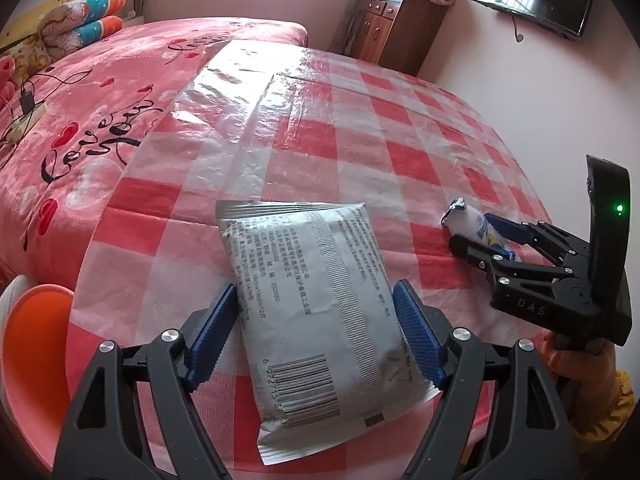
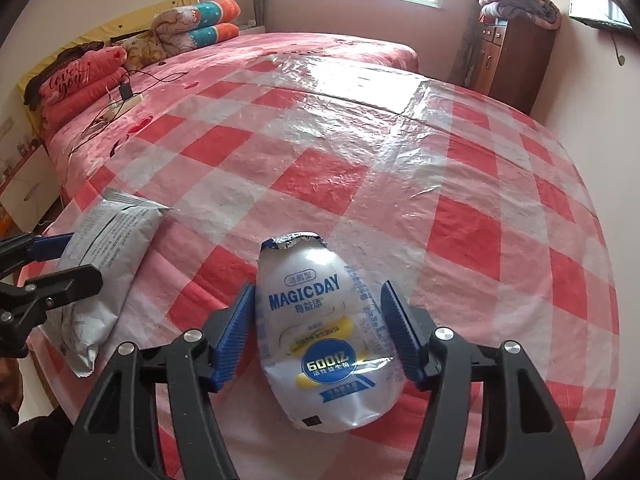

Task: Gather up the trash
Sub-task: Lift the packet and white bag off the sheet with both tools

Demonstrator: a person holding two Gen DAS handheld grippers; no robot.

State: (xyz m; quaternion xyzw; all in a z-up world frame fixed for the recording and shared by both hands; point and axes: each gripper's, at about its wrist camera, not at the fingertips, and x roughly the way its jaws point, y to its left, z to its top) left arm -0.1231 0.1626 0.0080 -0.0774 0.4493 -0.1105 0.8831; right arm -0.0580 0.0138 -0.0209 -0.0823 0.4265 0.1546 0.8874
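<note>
Left tool spread wide around grey snack packet, blue pads just beside its edges, not clearly touching. Packet lies flat, barcode up, on table with red-white checked plastic cloth, near front edge. Right tool likewise wide, straddling white MAGICDAY pouch, torn top pointing away. Orange stool below table's left edge; pink bed behind.

Left gripper: jaws spread wide, blue pads either side of what lies between them, not pressing it.
Right gripper: jaws likewise parted, pads apart.
Right hand: wraps the gripper's handle from below.
</note>
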